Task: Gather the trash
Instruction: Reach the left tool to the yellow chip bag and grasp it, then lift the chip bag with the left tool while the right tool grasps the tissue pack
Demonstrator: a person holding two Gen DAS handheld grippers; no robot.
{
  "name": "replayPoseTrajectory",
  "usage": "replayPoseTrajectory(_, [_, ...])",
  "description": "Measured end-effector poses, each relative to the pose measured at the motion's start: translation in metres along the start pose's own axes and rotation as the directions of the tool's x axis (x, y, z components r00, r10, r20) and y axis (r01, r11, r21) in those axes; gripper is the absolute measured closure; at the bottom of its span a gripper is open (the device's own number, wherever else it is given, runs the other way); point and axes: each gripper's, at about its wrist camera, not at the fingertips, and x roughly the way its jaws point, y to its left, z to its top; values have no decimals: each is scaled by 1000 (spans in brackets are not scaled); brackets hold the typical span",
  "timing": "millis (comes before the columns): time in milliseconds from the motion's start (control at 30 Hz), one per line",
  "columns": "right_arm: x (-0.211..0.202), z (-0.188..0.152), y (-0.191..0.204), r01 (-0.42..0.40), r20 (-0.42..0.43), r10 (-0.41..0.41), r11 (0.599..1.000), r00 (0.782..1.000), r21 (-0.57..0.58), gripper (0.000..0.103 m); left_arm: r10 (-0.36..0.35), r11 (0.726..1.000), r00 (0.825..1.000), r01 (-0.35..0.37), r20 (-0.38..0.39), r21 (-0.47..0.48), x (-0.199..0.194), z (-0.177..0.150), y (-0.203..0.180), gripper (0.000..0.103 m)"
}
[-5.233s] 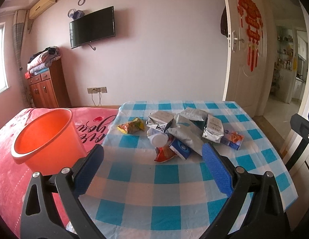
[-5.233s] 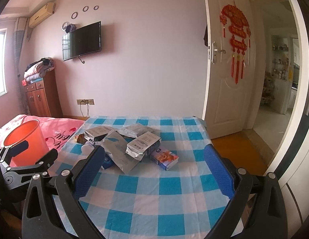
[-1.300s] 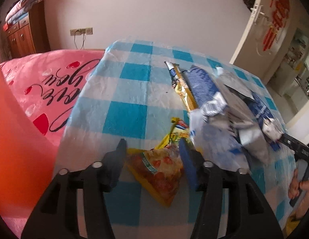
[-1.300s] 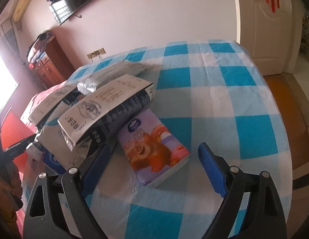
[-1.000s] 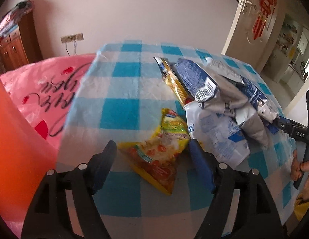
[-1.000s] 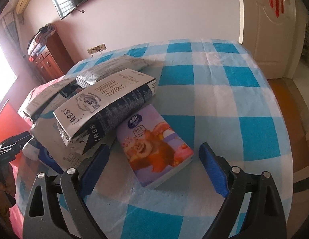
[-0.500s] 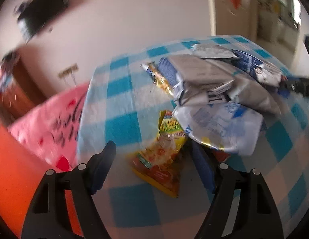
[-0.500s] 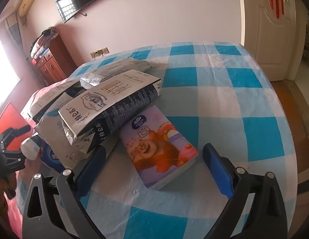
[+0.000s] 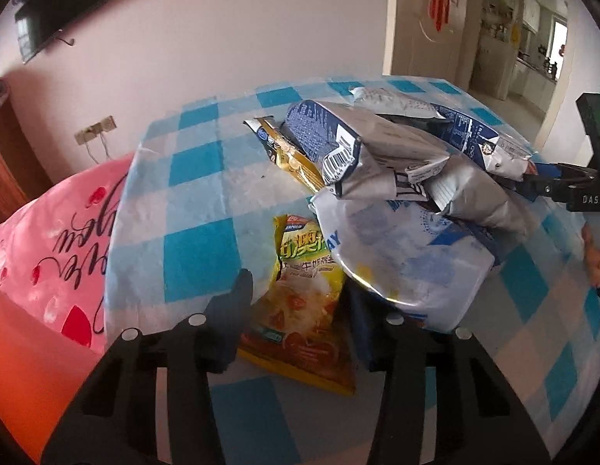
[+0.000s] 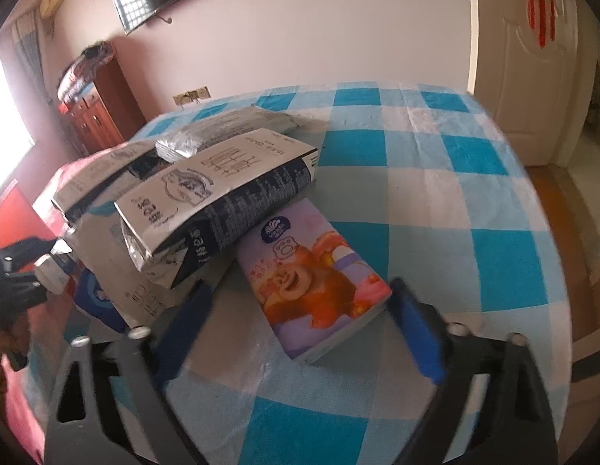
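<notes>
A yellow snack packet lies flat on the blue-checked table, between the fingers of my left gripper. Those jaws are closing and stand close to the packet's edges without visibly squeezing it. A tissue pack with a cartoon bear lies between the blue pads of my right gripper. Its jaws are closing too, with a gap on both sides. A pile of silver and blue foil bags overlaps both items. The orange bucket fills the lower left.
Pink bedding lies left of the table, beside the bucket. The table's right edge drops to a wooden floor by a white door. The other gripper shows at the far right of the left wrist view.
The left jaws have narrowed around the yellow packet and the left view has rolled. The right jaws have come in closer to the tissue pack.
</notes>
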Motion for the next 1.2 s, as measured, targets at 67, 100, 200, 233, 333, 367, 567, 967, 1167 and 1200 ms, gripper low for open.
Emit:
replayPoseTrajectory(67, [0, -2, 3, 21, 0, -21, 1000, 1000, -14, 26, 8, 1000, 1000, -8, 6, -16, -2, -3, -3, 62])
replayPoseTrajectory(100, [-1, -3, 4, 31, 1, -31, 999, 1000, -20, 31, 7, 1000, 1000, -7, 4, -29, -2, -3, -3, 63])
replayPoseTrajectory(200, [-3, -7, 6, 54, 4, -54, 998, 999, -29, 40, 7, 997, 1000, -8, -1, -82, -5, -6, -2, 68])
replayPoseTrajectory(233, [-5, -10, 7, 57, 5, -57, 998, 998, -31, 41, 8, 995, 1000, -8, -2, -103, -7, -8, -2, 69])
replayPoseTrajectory(333, [-9, -16, 10, 60, 7, -60, 998, 998, -29, 42, 6, 988, 1000, -6, -2, -157, -13, -15, -1, 72])
replayPoseTrajectory(367, [-10, -16, 10, 61, 7, -60, 998, 998, -29, 42, 4, 984, 1000, -4, -2, -177, -16, -18, 0, 72])
replayPoseTrajectory(567, [-22, -32, 12, 61, 13, -61, 998, 998, 0, 43, -5, 964, 1000, 8, 13, -264, -35, -40, 4, 74])
replayPoseTrajectory(967, [-51, -67, 21, 4, 25, -6, 996, 1000, 86, 43, -36, 939, 998, 51, 51, -340, -71, -76, 9, 77])
replayPoseTrajectory(1167, [-68, -77, 38, -44, 36, 41, 995, 999, 93, 44, -75, 929, 994, 99, 81, -356, -88, -85, 6, 77])
replayPoseTrajectory(1200, [-71, -78, 41, -57, 39, 54, 994, 998, 95, 44, -82, 928, 993, 108, 88, -357, -90, -85, 5, 77])
